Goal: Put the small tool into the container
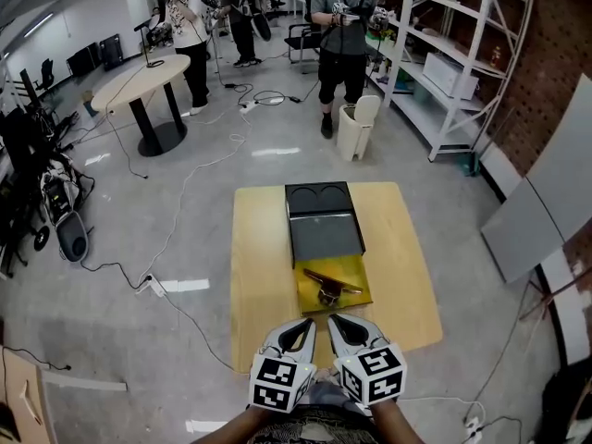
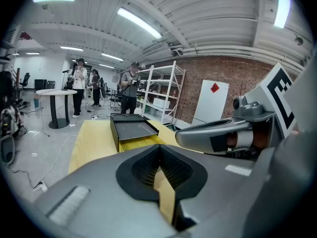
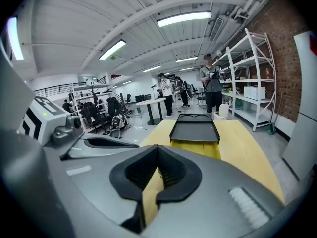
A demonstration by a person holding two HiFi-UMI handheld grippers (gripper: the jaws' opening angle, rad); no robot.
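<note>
The left tongs [image 1: 300, 327] hover over the near edge of the surface [image 1: 262, 266]. Their jaws are pressed together with nothing between them.

Beyond them, in the middle, the small tool [image 1: 328, 287] lies on a yellow tray part [image 1: 357, 296]. This part juts out from under the near side of the black container [image 1: 322, 234]. I cannot tell whether the yellow part belongs to the container, so the tool may already lie inside it or may lie just outside it.

Any grip on the tool looks risky to me. It sits low and is uneven, so jaws closing on a slanted arm could twist it or let it slip and skid under the black edge. It is dark brass in colour: a thin bar set aslant with a stubby piece across it. Finer detail is too small to read.

The right tongs [image 1: 341, 326] hang just beside the left pair. They too are closed and hold nothing, and being so near each other the two could knock together.
</note>
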